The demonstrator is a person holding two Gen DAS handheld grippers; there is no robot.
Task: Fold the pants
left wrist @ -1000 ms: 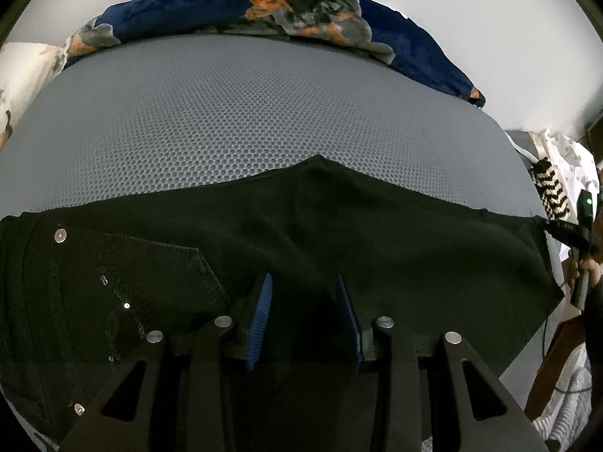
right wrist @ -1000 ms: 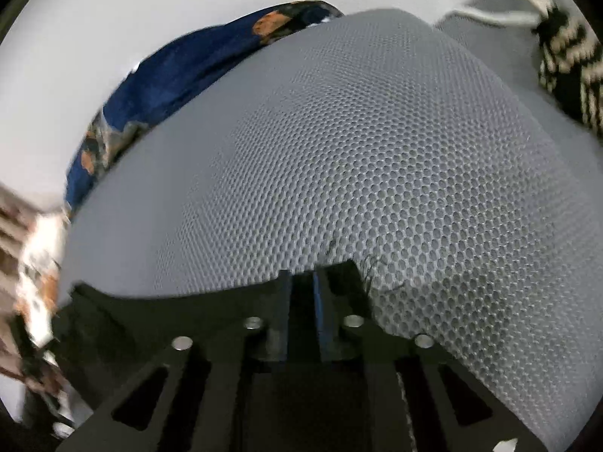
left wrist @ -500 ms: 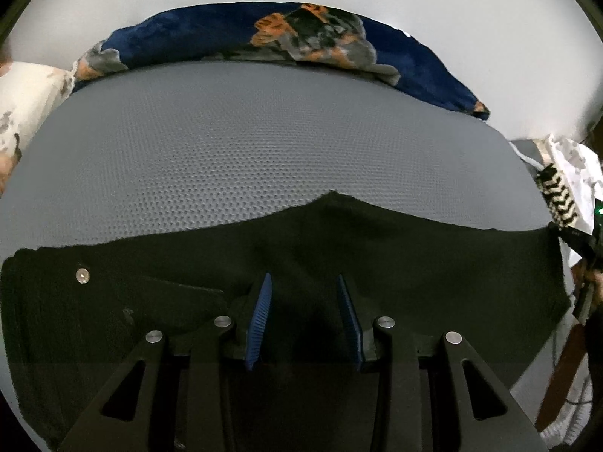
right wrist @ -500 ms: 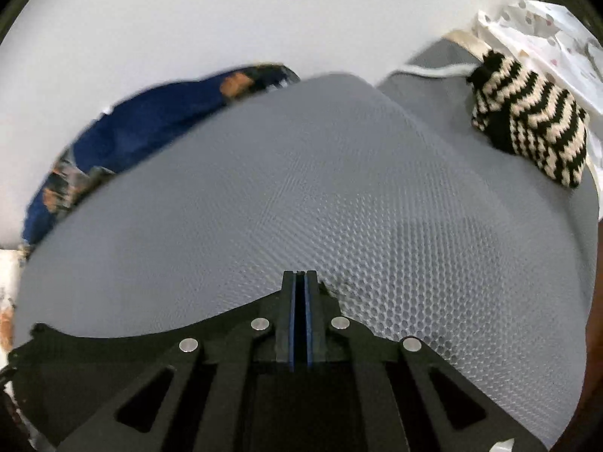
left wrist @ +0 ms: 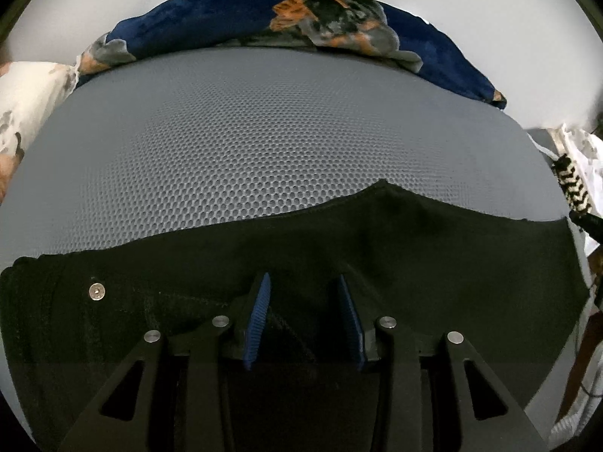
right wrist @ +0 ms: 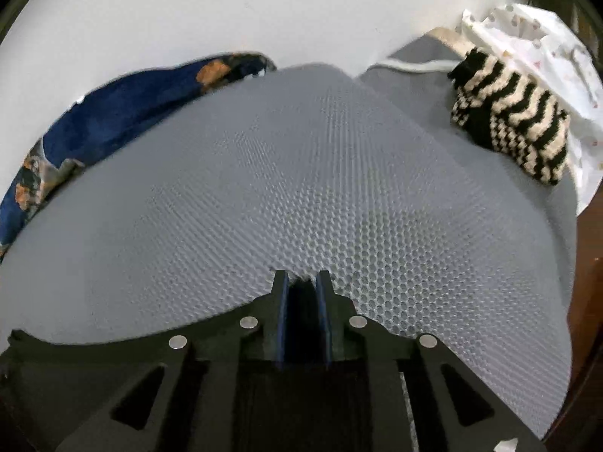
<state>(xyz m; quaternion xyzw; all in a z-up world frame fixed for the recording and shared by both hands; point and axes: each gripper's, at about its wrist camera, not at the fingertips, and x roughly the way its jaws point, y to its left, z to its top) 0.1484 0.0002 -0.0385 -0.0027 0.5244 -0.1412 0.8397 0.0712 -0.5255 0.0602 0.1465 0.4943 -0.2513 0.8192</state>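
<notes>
The black pants (left wrist: 414,256) lie flat across the near part of the grey mesh mattress (left wrist: 245,143), with a metal rivet (left wrist: 97,292) near their left end. My left gripper (left wrist: 303,277) hovers over the middle of the pants, its blue pads well apart and pressing on nothing. In the right wrist view the pants (right wrist: 75,350) show as a dark strip at the lower left. My right gripper (right wrist: 301,274) sits at their far edge. Its jaws are opening, with a narrow gap and a bit of dark cloth loose between the pads.
A navy blanket (left wrist: 226,22) with orange patches lies along the far side of the mattress against a white wall. A black-and-cream striped knit (right wrist: 508,124) and a white printed cloth (right wrist: 546,45) lie at the right end. A floral pillow (left wrist: 22,98) is at the far left.
The right gripper's pads, shut half a second ago, now stand slightly apart, and its view has tilted up. In the left view the pants slid down and right, and the pocket stitching is no longer visible.
</notes>
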